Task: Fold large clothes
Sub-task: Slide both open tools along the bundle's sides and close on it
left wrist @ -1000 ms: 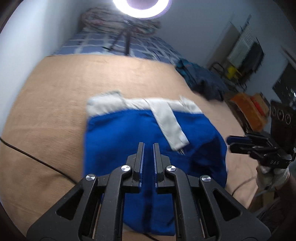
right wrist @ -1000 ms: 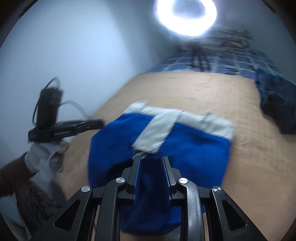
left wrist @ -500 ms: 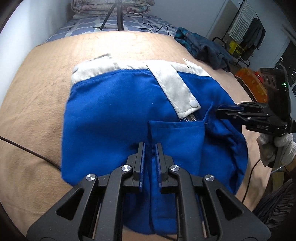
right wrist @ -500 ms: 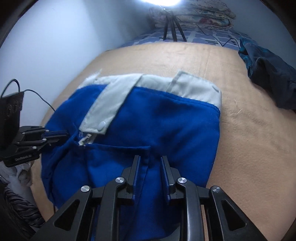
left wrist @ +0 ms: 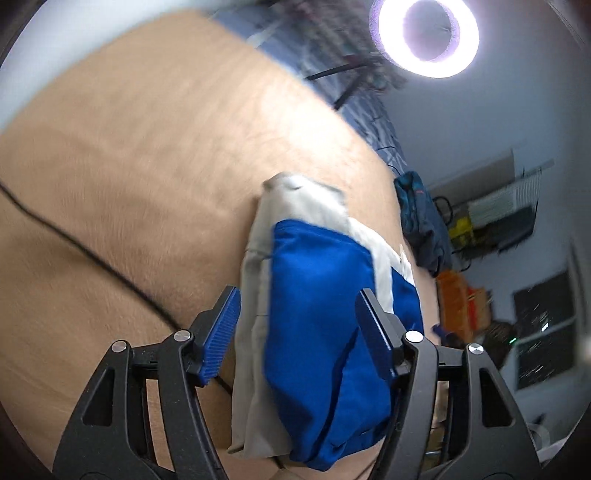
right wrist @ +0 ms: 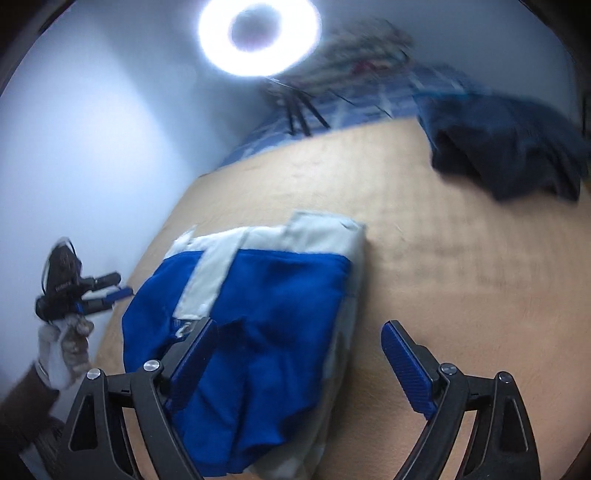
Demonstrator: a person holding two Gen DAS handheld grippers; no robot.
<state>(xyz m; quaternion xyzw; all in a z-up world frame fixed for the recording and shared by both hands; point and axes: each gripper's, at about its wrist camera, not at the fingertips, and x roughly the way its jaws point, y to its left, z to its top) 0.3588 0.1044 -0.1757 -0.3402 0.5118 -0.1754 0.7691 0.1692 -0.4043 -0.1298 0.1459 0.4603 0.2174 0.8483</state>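
A blue garment with grey-white bands lies folded on the tan bed cover. In the left wrist view my left gripper hangs over its near end. Its jaws are opening, and the cloth shows between them with neither pad pressing on it. In the right wrist view the same garment lies below my right gripper, whose jaws are also opening. Its left finger hangs over the blue cloth and its right finger over bare cover. The left gripper appears there at the far left, open, in a gloved hand.
A dark blue heap of clothes lies at the bed's far right. A ring light on a tripod stands behind the bed, on checked blue bedding. A black cable crosses the cover on the left. A white wall runs along the left side.
Both grippers were shut on the blue cloth and have let it go and opened wide. Both views have rolled and pulled back. The garment now lies narrower, with a grey layer along one side.
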